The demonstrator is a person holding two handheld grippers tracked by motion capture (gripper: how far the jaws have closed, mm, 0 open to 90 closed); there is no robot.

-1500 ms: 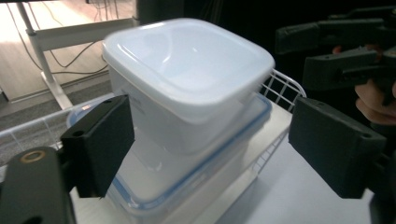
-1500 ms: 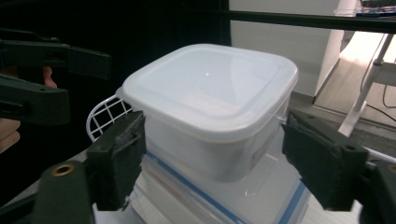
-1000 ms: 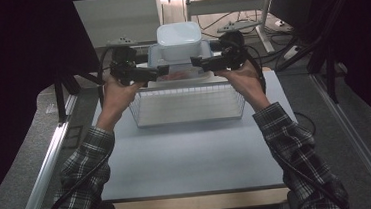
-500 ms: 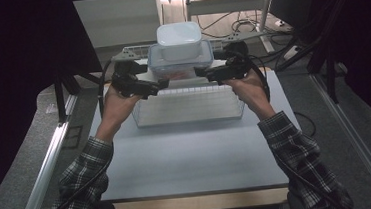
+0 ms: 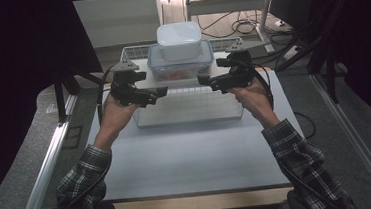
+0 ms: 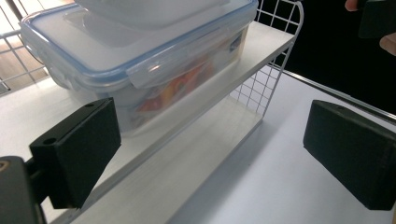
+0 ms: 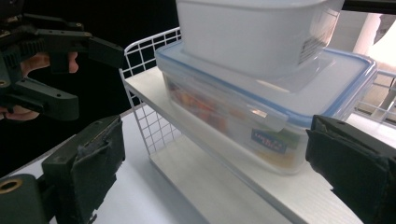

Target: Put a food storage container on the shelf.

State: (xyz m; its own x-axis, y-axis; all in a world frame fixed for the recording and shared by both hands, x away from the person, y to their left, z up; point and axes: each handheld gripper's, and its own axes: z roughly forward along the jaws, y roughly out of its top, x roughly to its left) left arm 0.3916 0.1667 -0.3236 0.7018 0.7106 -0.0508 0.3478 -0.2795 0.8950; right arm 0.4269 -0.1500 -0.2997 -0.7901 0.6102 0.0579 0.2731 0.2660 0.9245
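1. The clear food box (image 5: 181,64) sits on the wire shelf (image 5: 187,92) at upper centre, a white tub (image 5: 179,41) stacked on it.
2. The left gripper (image 5: 160,91), left of the box, gapes wide and empty.
3. The right gripper (image 5: 202,79), jaws just opening, holds nothing.

My table (image 5: 193,159) has a pale grey top with a wooden front edge. A white wire shelf rack (image 5: 188,106) stands on its far half. On the rack's upper white board (image 7: 299,196) sits a clear food box with a blue-rimmed lid (image 5: 180,65), and a white tub (image 5: 179,41) rests on that lid
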